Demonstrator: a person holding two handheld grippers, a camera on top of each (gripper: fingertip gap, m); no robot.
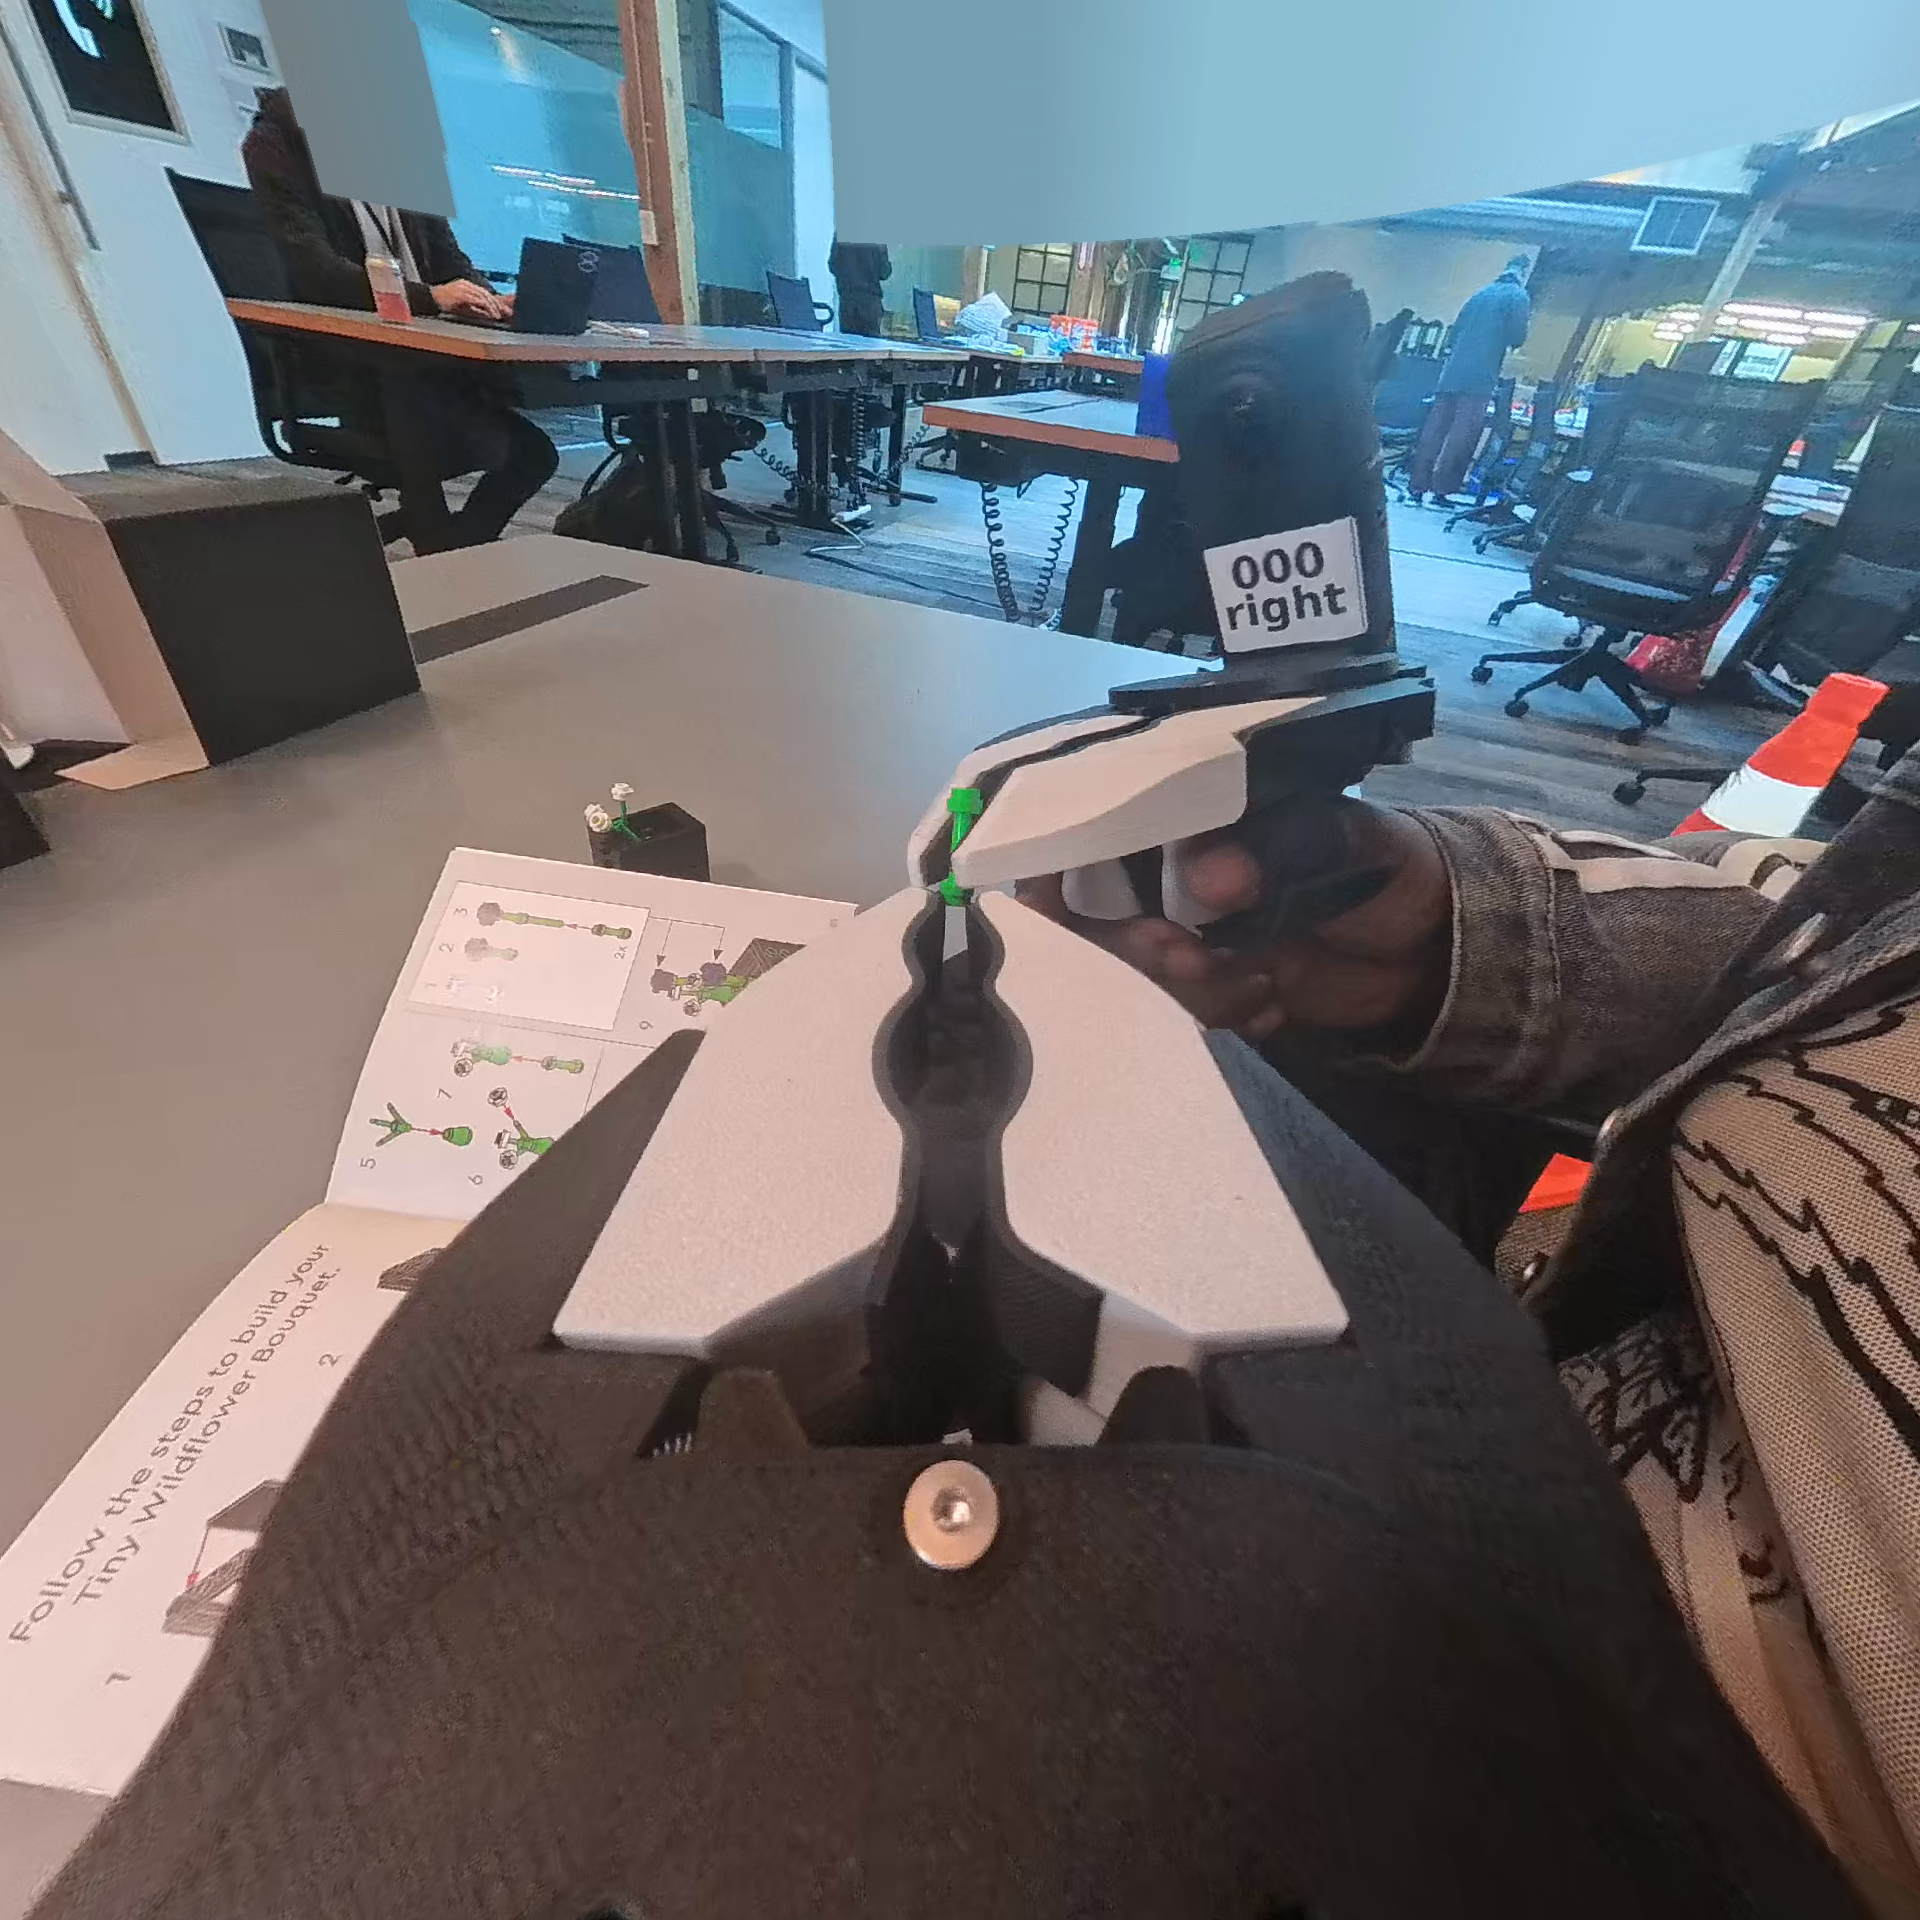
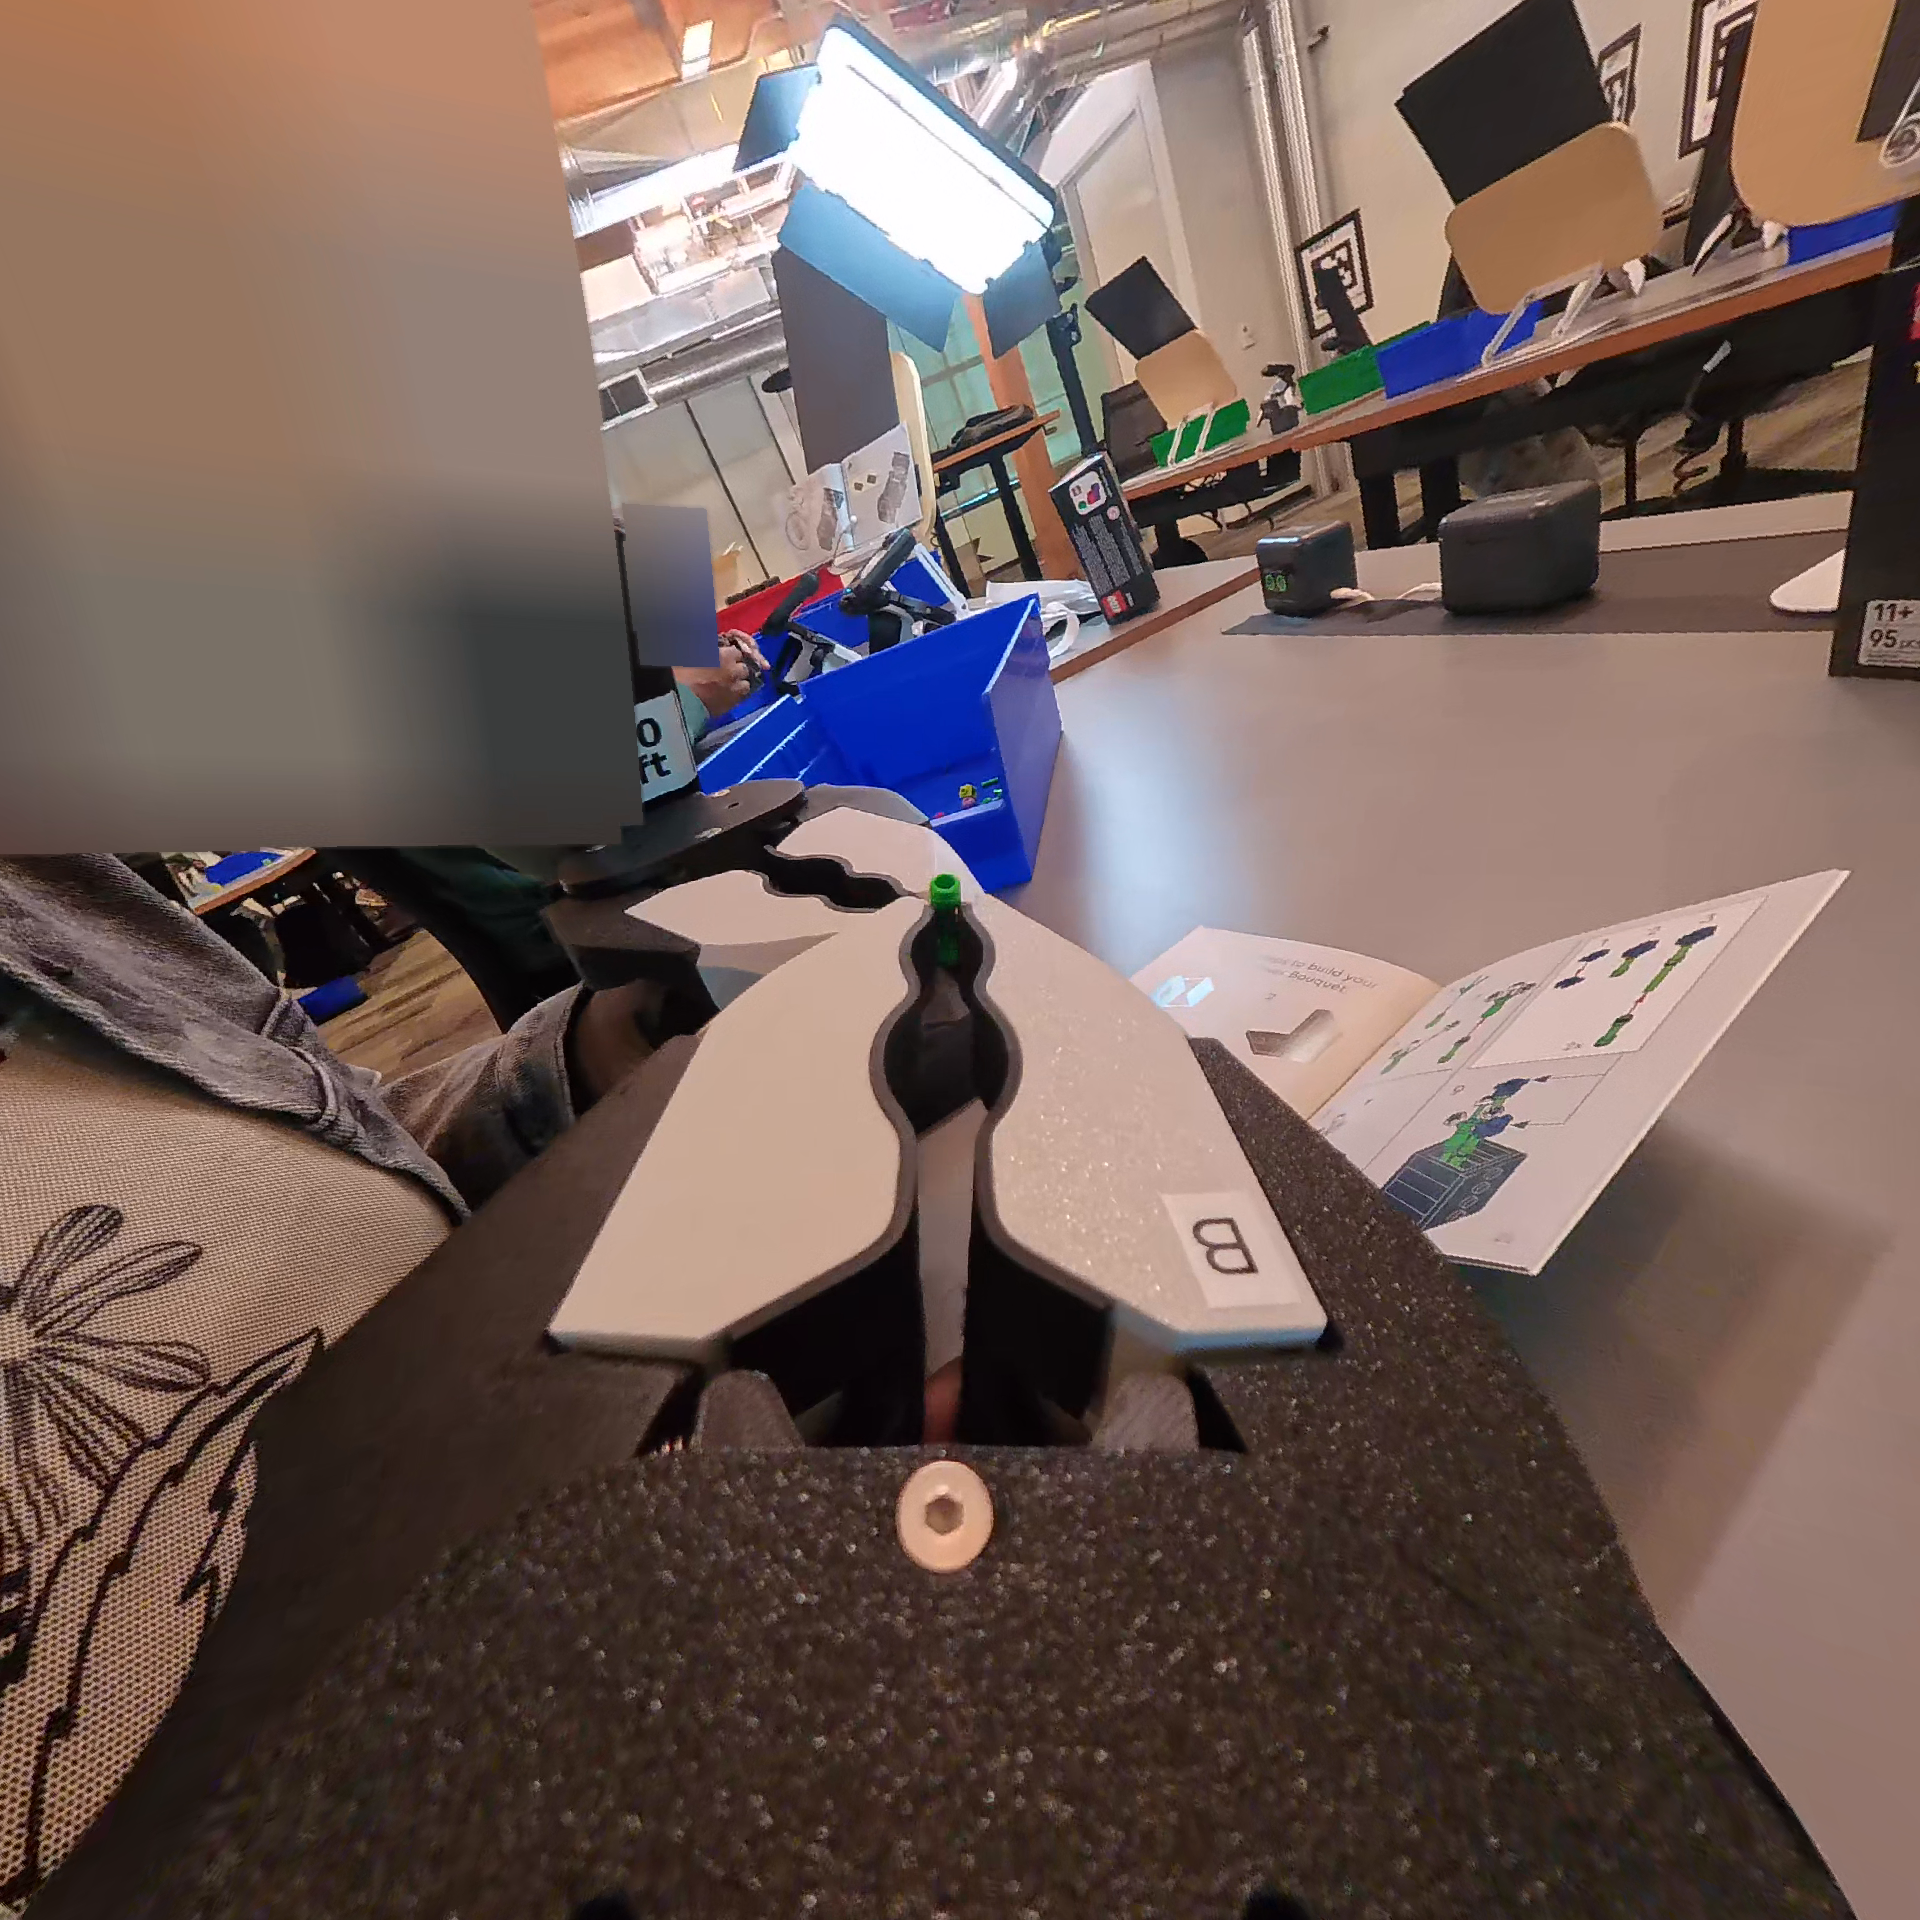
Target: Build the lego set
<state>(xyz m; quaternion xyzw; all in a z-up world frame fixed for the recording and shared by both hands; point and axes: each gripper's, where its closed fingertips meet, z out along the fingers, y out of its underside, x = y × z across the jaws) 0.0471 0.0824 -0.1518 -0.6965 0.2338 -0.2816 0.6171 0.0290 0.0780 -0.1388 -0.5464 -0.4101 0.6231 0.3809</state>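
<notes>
Slipping is the main risk here — the green stem piece (image 1: 957, 844) is thin and pinched only at the very tips of both tools, so a small twist of either wrist could pop it loose and drop it to the grey worktop (image 1: 665, 707), or lever it sideways so the parts do not seat straight.

The right gripper (image 2: 943, 920) has its fingers clamped together on the stem, whose green stud pokes out just past the tips at the centre of the right wrist view. The left gripper (image 1: 954, 902) meets it tip to tip near the middle of the left wrist view, fingers drawn in on the stem's lower end, though what else they hold is hidden.

The piece is bright green, slender and rod-like, held in the air above the open instruction booklet (image 1: 540, 997). Farther back — left of centre in the left view — a small black block with white flowers (image 1: 646, 831) stands on the worktop.
</notes>
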